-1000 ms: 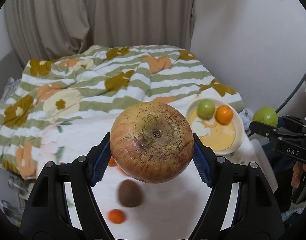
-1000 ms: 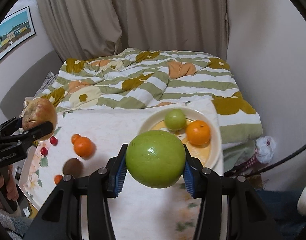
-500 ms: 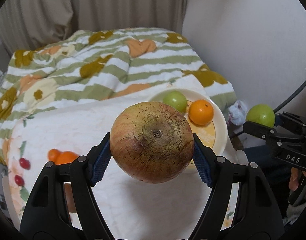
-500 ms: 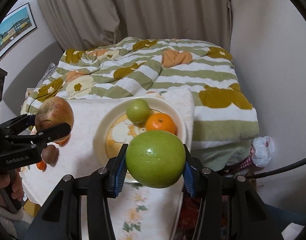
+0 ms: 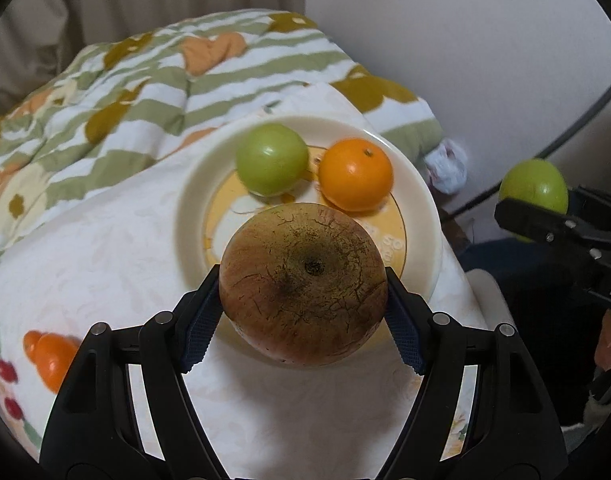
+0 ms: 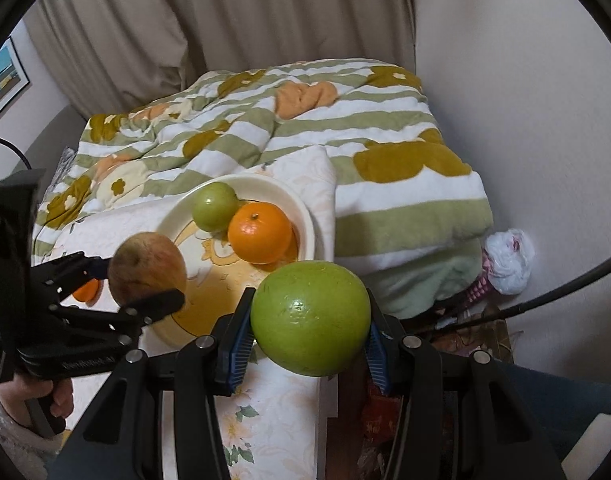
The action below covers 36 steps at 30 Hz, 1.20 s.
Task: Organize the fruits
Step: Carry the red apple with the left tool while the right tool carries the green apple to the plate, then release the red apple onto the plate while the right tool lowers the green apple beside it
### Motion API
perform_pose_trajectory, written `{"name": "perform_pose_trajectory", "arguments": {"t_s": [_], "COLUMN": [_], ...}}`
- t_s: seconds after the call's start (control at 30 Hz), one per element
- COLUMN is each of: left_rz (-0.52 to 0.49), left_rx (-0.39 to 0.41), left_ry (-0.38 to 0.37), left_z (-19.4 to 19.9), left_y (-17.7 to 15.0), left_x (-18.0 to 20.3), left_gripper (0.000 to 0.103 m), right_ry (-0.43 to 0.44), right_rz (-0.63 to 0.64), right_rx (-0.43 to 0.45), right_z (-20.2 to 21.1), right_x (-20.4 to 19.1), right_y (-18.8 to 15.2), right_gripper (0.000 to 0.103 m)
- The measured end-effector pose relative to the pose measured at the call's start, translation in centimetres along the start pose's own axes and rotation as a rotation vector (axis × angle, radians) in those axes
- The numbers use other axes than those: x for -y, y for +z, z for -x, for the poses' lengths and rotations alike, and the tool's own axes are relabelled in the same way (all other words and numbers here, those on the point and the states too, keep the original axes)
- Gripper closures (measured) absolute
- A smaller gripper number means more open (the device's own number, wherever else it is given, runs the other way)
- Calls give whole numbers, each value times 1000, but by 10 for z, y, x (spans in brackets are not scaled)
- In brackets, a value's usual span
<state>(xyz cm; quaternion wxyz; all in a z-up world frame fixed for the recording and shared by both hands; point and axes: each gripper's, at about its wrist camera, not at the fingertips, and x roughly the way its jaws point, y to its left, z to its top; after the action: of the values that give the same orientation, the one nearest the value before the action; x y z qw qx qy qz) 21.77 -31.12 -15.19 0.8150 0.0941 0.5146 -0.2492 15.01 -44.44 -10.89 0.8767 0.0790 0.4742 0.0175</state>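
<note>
Left hand-held gripper [image 5: 303,312] grips russet apple [image 5: 303,284]; right [image 6: 309,344] grips green apple [image 6: 310,318]. Lower gently into plate [image 5: 193,216] lower centre, clear of orange [image 5: 355,174].

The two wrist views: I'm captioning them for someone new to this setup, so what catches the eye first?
Each gripper grips a big fruit close to its camera: the left gripper a russet, cracked-skin apple, the right gripper a large green fruit. Behind them, on the white cloth, a cream plate already holds a small green fruit and an orange, with a striped quilt beyond.
</note>
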Motion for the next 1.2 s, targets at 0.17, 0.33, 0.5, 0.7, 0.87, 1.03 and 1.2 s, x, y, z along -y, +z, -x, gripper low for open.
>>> {"name": "perform_pose_trajectory", "arguments": {"t_s": [0.17,0.33,0.5,0.7,0.87,1.03,1.2], "left_rz": [-39,-63,-76,-95,-84,-49,25], "left_rx": [-33,-51,-94,13,35,47,61], "left_ry": [-18,-12,15,-9,13,57,105], "left_z": [-15,-21,-29,-1,15,33,54], "left_y": [1,0,-2,1,4,-4,-16], "left_x": [8,9,8,13,10,-1,-19], "left_gripper": [21,21,21,0,0,0,0], "right_ry": [-7,-9,-6,-3,9,29,58], "right_rz": [-30,-42,-40,-35,-18,28,123], "right_rx": [-3,-3,4,13,19,23,24], "right_z": [-4,-6,-5,-3,0,0,-4], "right_x": [5,7,6,5,3,-3,-14], "right_y": [-3,-4,-3,0,2,5,7], "right_gripper": [58,58,58,58,58,58,58]}}
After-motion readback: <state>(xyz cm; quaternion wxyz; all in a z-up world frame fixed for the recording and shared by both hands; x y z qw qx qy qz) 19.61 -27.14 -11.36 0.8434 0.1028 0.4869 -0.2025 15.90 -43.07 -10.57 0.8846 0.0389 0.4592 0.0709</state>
